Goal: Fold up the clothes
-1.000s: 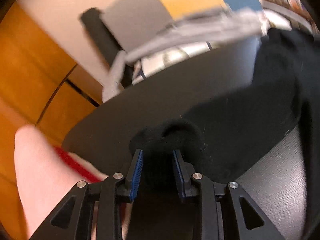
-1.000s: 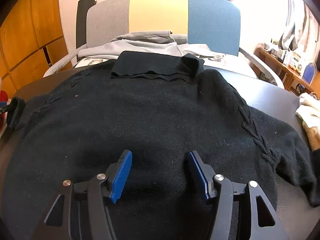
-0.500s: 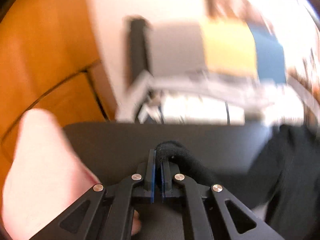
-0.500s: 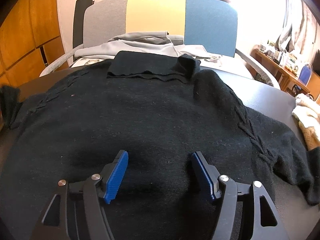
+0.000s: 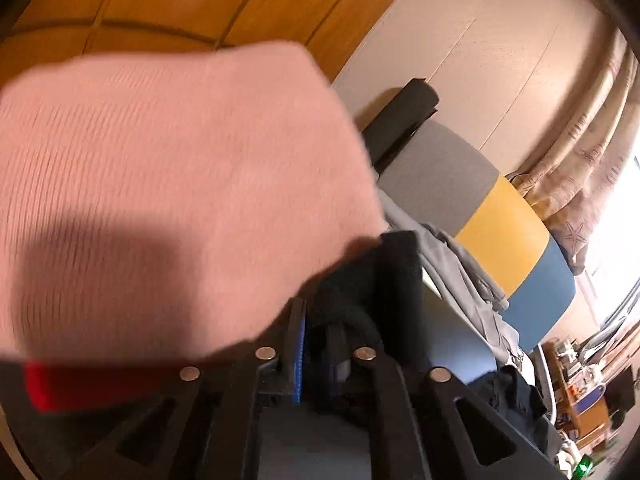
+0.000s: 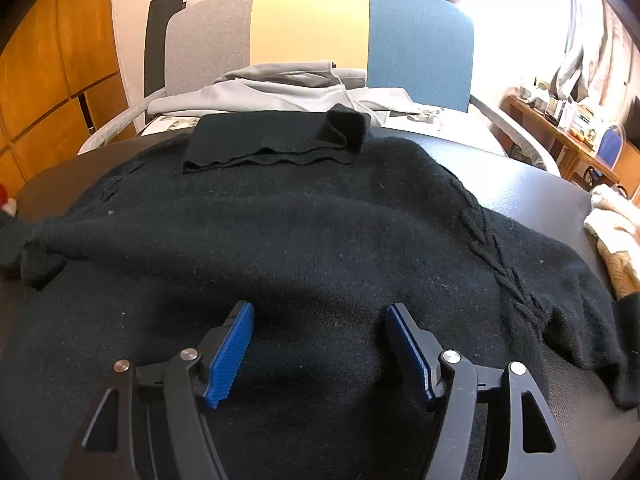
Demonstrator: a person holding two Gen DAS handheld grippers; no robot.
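A black knit sweater point(image 6: 320, 240) lies spread front-down across the dark table, its turtleneck collar point(image 6: 276, 140) folded flat at the far side. My right gripper point(image 6: 318, 340) hovers low over the sweater's near hem, open, with only fabric beneath its blue pads. In the left wrist view my left gripper point(image 5: 316, 344) is shut on the black sleeve cuff point(image 5: 380, 280), which bunches up between the fingers, lifted and tilted. A pink sleeve point(image 5: 160, 200) of the person fills the left of that view. The sweater's left sleeve point(image 6: 36, 256) folds inward at the table's left edge.
A chair with a grey, yellow and blue back point(image 6: 320, 40) stands behind the table, with a grey garment point(image 6: 280, 84) draped on its seat. A cream knit item point(image 6: 616, 236) lies at the table's right edge. A cluttered shelf point(image 6: 568, 120) stands at the far right.
My left gripper closed on the sleeve cuff, then lifted and swung it, tilting the view up. The left sleeve now folds inward over the sweater's edge. My right gripper stayed nearly still.
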